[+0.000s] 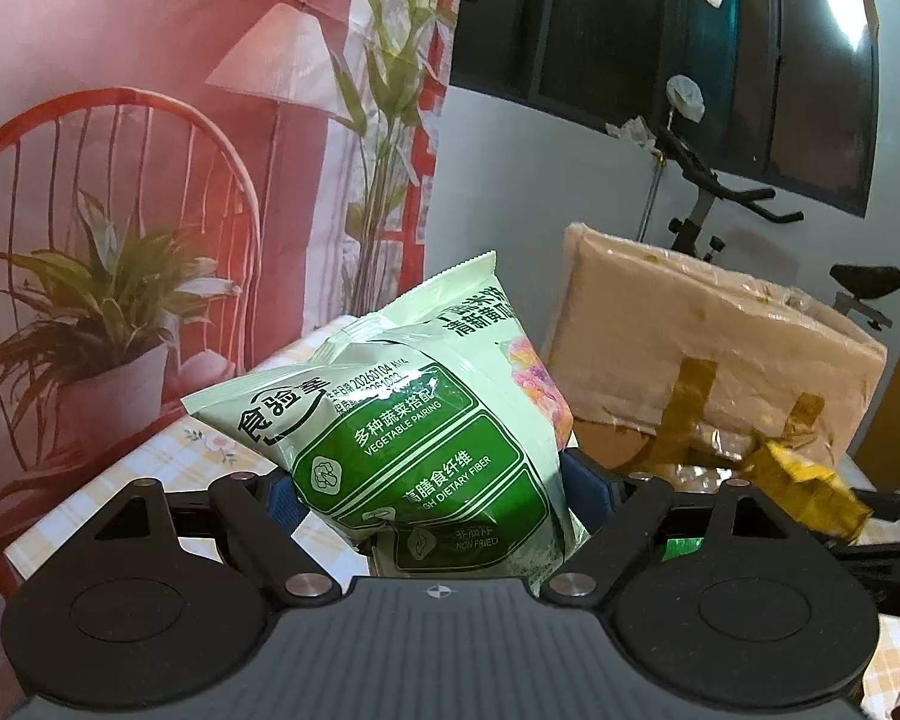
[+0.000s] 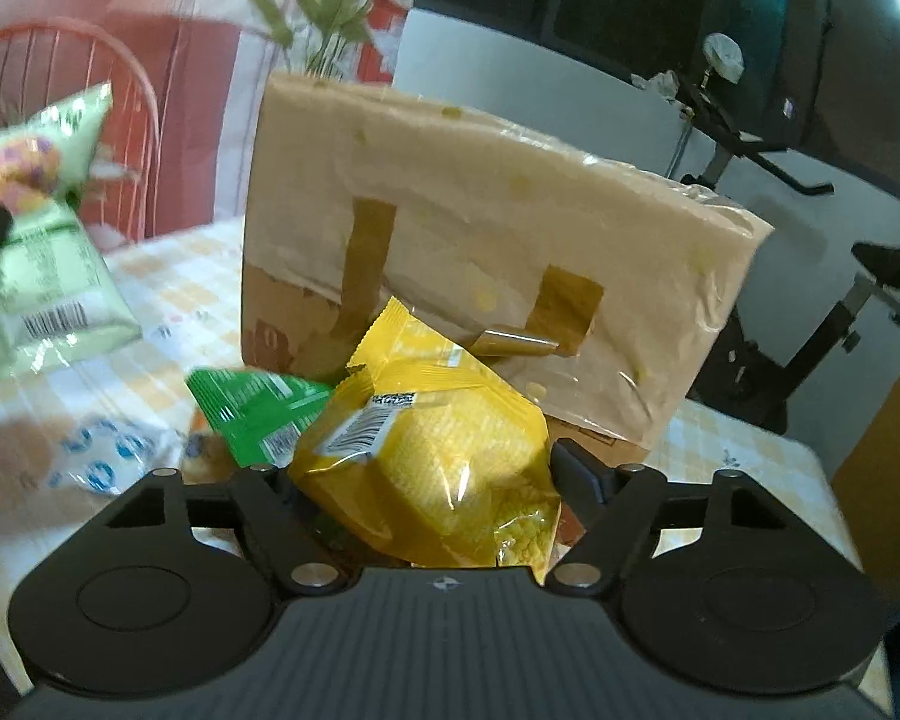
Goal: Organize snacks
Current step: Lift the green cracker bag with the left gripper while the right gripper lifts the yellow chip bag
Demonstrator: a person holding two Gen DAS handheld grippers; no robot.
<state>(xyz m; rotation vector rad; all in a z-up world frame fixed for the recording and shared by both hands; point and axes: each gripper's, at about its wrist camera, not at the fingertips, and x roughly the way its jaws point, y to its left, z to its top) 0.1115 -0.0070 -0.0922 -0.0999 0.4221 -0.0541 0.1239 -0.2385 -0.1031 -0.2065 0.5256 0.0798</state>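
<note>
**Both jaws loaded, box dead ahead**

The cardboard box (image 2: 480,252), taped and film-wrapped, stands on the checked desk (image 2: 168,276) straight beyond the right jaws and ahead-right of the left ones. Its opening is not visible from either camera, so I cannot tell where a snack would go in.

The pale green bag (image 1: 414,450) sits between the left gripper's (image 1: 432,498) jaws, gripped at its lower half, its long axis running up and away from them, the crimped top highest. The yellow bag (image 2: 432,456) lies between the right gripper's (image 2: 426,480) jaws, long axis also pointing away toward the box; the left pad is hidden behind it and the right pad seems just clear, so contact there is unsure. The right hand looks nearer the box, so its bag would likely go first.

Only the right view shows the small dark green packet (image 2: 258,414) just left of the jaws and the clear blue-printed wrapper (image 2: 108,456) farther left. The left view alone shows the pale bag's printed front.
</note>
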